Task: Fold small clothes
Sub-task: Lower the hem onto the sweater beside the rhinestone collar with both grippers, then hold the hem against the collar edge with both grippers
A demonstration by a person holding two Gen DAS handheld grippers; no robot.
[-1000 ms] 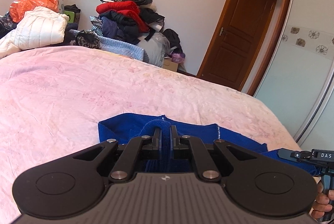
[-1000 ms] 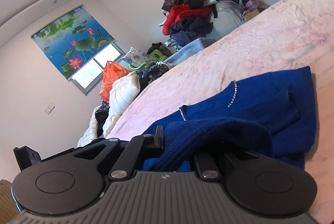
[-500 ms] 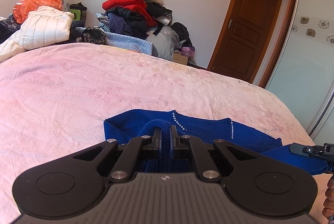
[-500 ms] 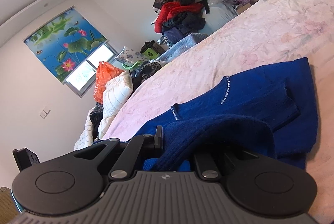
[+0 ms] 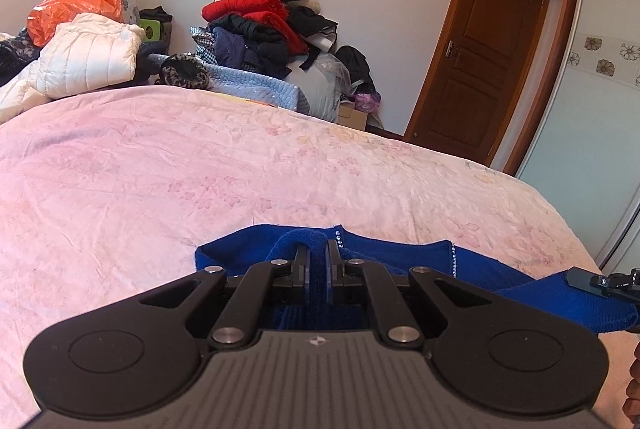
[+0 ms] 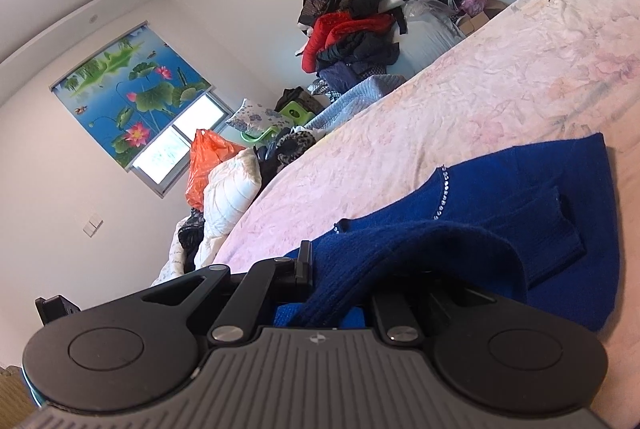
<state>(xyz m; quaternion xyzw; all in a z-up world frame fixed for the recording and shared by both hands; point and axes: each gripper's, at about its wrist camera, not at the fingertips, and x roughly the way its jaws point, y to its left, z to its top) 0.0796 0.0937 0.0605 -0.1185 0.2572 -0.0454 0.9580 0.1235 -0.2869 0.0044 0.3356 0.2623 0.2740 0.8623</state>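
A blue knit sweater (image 5: 404,255) with small rhinestone trim lies on the pink bedspread (image 5: 200,173). My left gripper (image 5: 318,255) is shut on a fold of the sweater's edge, held just above the bed. My right gripper (image 6: 320,261) is shut on another part of the sweater (image 6: 500,213); the cloth drapes over its right finger and hides it. The right gripper's tip also shows in the left wrist view (image 5: 592,279), still holding blue cloth.
A pile of clothes (image 5: 272,25) stands against the far wall. White padded jackets (image 5: 88,57) and an orange plastic bag (image 5: 76,1) sit at the bed's far left. A wooden door (image 5: 480,45) and a sliding wardrobe (image 5: 592,109) are on the right.
Both grippers have moved forward over the bed with the sweater held. The sweater's far edge lies further along the bedspread than before.
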